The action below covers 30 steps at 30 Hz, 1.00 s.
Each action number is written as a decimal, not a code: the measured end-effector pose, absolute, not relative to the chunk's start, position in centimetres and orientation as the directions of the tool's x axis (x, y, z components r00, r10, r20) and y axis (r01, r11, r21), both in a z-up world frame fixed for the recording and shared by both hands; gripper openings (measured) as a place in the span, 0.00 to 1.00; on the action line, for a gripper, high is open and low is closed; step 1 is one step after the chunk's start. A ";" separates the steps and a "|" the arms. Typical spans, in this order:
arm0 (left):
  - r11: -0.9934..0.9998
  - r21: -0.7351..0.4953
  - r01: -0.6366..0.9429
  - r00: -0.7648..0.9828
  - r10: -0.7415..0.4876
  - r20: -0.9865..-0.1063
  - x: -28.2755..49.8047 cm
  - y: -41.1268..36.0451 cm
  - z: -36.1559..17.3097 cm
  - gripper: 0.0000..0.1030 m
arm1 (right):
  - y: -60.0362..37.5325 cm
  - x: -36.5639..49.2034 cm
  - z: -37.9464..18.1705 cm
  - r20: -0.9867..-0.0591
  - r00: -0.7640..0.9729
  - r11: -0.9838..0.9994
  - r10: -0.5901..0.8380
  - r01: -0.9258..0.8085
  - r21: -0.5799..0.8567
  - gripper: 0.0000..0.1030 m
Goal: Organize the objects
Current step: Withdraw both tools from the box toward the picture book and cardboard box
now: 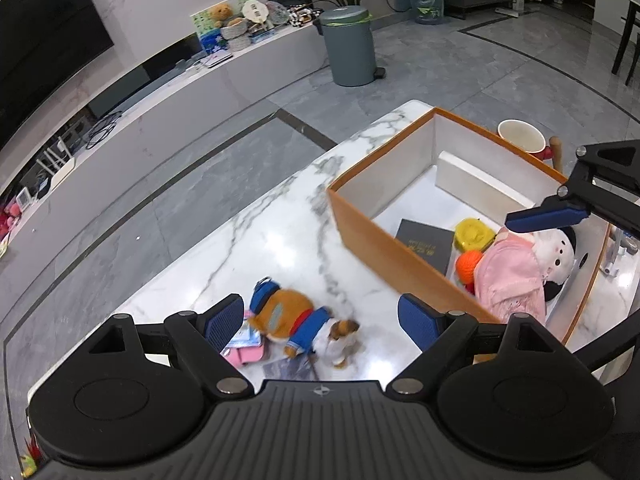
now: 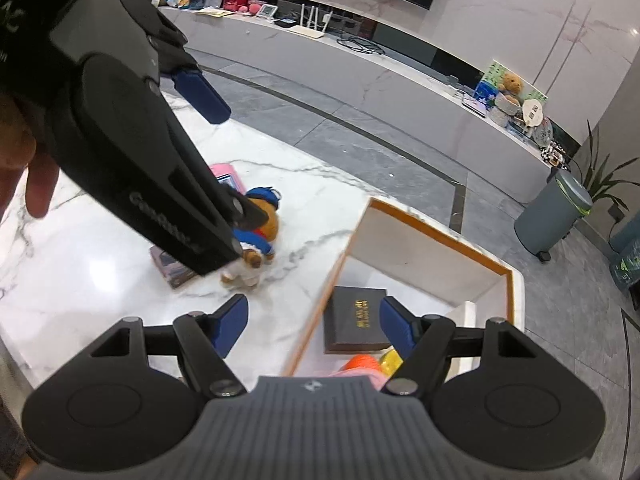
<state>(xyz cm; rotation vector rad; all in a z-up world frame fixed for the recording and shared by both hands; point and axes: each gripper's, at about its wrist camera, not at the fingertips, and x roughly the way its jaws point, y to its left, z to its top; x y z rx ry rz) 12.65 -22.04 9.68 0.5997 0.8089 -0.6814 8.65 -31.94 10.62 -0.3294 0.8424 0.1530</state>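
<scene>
Above marble table [image 1: 280, 248], left claw [image 1: 320, 322] wide open, empty, right claw [image 2: 314, 326] likewise

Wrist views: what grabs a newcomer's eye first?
The orange box on the marble table, already holding a pink-dressed plush, a dark book, an orange ball and a yellow toy. Left of the box, a small bear in blue lies on the table beside a pink item. Both the left gripper and the right gripper hang above with fingers apart, holding nothing.
</scene>
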 end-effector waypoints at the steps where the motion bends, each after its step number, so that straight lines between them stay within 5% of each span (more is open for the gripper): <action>1: 0.643 0.213 0.736 0.507 -0.314 -0.803 12.6 -21.5 9.6 0.98 | -31.4 8.2 10.6 -0.753 0.658 0.938 0.003 -0.264 -0.227 0.72; 19: 0.689 0.167 0.705 0.484 -0.296 -0.823 13.1 -16.4 6.8 0.98 | -26.6 6.1 9.2 -0.768 0.640 0.920 0.018 -0.311 -0.237 0.72; 30: 0.734 0.086 0.674 0.429 -0.294 -0.854 13.6 -12.7 1.2 0.98 | -23.9 5.3 2.7 -0.810 0.586 0.874 -0.003 -0.393 -0.287 0.73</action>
